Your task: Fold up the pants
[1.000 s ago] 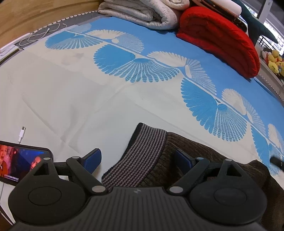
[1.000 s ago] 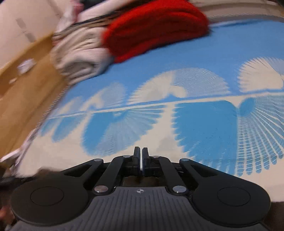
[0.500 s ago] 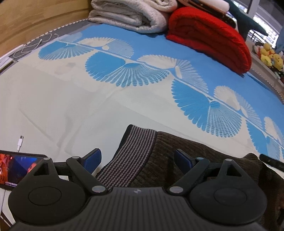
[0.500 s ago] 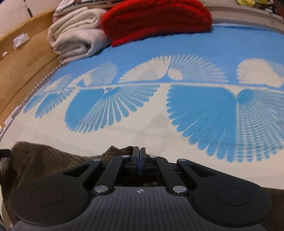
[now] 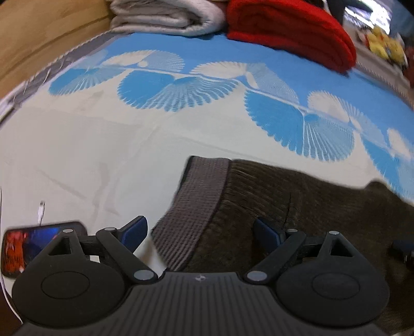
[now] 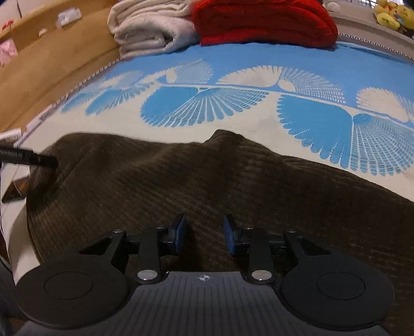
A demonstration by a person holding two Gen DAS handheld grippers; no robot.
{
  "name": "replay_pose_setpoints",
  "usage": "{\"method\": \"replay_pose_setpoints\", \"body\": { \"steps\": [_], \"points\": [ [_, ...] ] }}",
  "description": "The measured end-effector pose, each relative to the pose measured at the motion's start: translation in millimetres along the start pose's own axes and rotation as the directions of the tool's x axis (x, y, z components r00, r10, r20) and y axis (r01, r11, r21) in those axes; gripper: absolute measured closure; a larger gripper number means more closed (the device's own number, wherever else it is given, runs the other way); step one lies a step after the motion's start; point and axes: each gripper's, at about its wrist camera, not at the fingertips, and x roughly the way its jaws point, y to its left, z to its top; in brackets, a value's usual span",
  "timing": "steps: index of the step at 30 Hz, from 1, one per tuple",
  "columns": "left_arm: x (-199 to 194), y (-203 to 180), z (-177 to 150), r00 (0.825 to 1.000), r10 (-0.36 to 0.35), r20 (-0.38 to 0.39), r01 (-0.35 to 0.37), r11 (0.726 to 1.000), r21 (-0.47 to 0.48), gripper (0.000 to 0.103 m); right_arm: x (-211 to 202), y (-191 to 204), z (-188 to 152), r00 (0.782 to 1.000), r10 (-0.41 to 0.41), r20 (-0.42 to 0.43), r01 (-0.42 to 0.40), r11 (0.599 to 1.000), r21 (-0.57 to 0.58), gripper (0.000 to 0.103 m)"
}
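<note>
Over the pants [image 6: 207, 181], right tool [image 6: 204, 232] now parted, earlier closed

R tongs [image 6: 204, 234] now parted; pants [image 6: 207, 181] apparently released, lying flat.

Ribbed brown corduroy pants [image 6: 207, 181], striped knit waistband [image 5: 196, 204], smooth printed cloth sheet [image 5: 103, 144], fluffy red blanket [image 6: 264, 20].

A home bedroom: patterned bedsheet [image 6: 258, 59], folded blankets [image 6: 155, 28], wooden bed frame [image 6: 51, 64].
</note>
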Motion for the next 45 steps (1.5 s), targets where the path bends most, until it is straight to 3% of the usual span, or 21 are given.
{"method": "replay_pose_setpoints", "body": {
  "steps": [3, 6, 10, 12, 14, 15, 17, 18, 20, 24, 28, 30, 31, 34, 35, 38, 40, 43, 45],
  "points": [
    [-7.4, 15.4, 2.6, 1.0, 0.019, 0.003, -0.018, 0.998, -0.057, 0.01, -20.2, 10.0, -2.2, 0.995, 0.09, 0.04, -0.093, 0.992, 0.081, 0.067],
    [-5.8, 27.2, 2.4, 0.999, 0.04, -0.024, -0.042, 0.995, -0.089, 0.01, -38.2, 30.8, -15.1, 0.987, 0.139, 0.078, -0.146, 0.985, 0.088, 0.061],
    [3.2, 35.9, -0.1, 0.995, -0.031, -0.091, 0.018, 0.99, -0.14, 0.012, -46.4, 63.9, -41.3, 0.982, 0.181, 0.046, -0.183, 0.983, 0.026, 0.05],
    [4.3, 36.2, -1.2, 0.994, -0.061, -0.096, 0.046, 0.988, -0.15, 0.025, -46.9, 80.1, -52.5, 0.982, 0.19, 0.021, -0.188, 0.981, -0.051, 0.046],
    [5.1, 36.6, -3.2, 0.99, -0.103, -0.099, 0.087, 0.983, -0.16, 0.055, -46.2, 92.3, -61.6, 0.981, 0.193, 0.001, -0.191, 0.974, -0.121, 0.041],
    [4.2, 35.8, -4.8, 0.989, -0.11, -0.095, 0.093, 0.982, -0.164, 0.055, -44.1, 96.1, -66.0, 0.981, 0.191, -0.01, -0.191, 0.97, -0.15, 0.041],
    [-0.9, 32.6, -6.9, 0.993, -0.087, -0.079, 0.074, 0.986, -0.151, 0.068, -40.8, 99.9, -74.1, 0.987, 0.158, 0.005, -0.154, 0.969, -0.195, 0.058],
    [-5.5, 30.8, -7.5, 0.994, -0.081, -0.069, 0.07, 0.987, -0.144, 0.07, -38.5, 99.3, -76.6, 0.99, 0.14, 0.016, -0.133, 0.969, -0.208, 0.086],
    [-18.0, 29.2, -8.6, 0.996, -0.082, -0.041, 0.075, 0.988, -0.134, 0.072, -38.9, 96.6, -76.0, 0.986, 0.165, 0.018, -0.159, 0.969, -0.188, 0.095],
    [-29.2, 29.1, -17.0, 0.997, -0.071, -0.041, 0.066, 0.991, -0.114, 0.072, -57.5, 97.5, -75.5, 0.978, 0.205, 0.044, -0.19, 0.956, -0.223, 0.099],
    [-8.2, 33.5, -16.9, 0.994, -0.067, -0.084, 0.056, 0.99, -0.13, 0.069, -44.3, 92.7, -82.2, 0.976, 0.219, -0.011, -0.216, 0.955, -0.203, 0.098],
    [-10.5, 35.9, -16.6, 0.995, -0.063, -0.076, 0.052, 0.988, -0.147, 0.061, -38.7, 88.9, -84.8, 0.974, 0.225, -0.009, -0.223, 0.957, -0.185, 0.098],
    [-16.0, 36.3, -16.3, 0.997, -0.062, -0.056, 0.053, 0.986, -0.16, 0.056, -39.3, 85.3, -82.4, 0.971, 0.237, -0.013, -0.237, 0.961, -0.145, 0.093],
    [-38.8, 34.8, -14.4, 0.999, -0.023, 0.028, 0.027, 0.988, -0.152, 0.017, -47.9, 69.5, -72.9, 0.947, 0.322, 0.0, -0.322, 0.947, 0.007, 0.073],
    [-46.1, 34.4, -15.5, 0.998, -0.023, 0.062, 0.032, 0.987, -0.16, 0.015, -52.5, 63.8, -70.1, 0.939, 0.342, 0.035, -0.343, 0.938, 0.043, 0.072],
    [-51.4, 23.2, -17.0, 0.996, -0.059, 0.07, 0.068, 0.988, -0.137, 0.015, -54.1, 56.7, -68.7, 0.955, 0.287, 0.077, -0.292, 0.955, 0.052, 0.072],
    [-45.7, 6.5, -22.1, 0.997, -0.075, 0.036, 0.078, 0.992, -0.094, 0.015, -42.2, 59.0, -74.8, 0.98, 0.201, 0.004, -0.201, 0.98, 0.003, 0.072],
    [-39.1, -22.8, -37.1, 0.997, -0.071, 0.007, 0.071, 0.997, 0.024, 0.015, -48.1, 72.1, -81.4, 0.985, 0.169, 0.027, -0.165, 0.981, -0.101, 0.072],
    [-36.7, -45.3, -52.1, 0.999, -0.037, 0.018, 0.034, 0.991, 0.126, 0.015, -61.0, 71.4, -78.6, 0.976, 0.205, 0.077, -0.199, 0.977, -0.081, 0.072]
  ]
}}
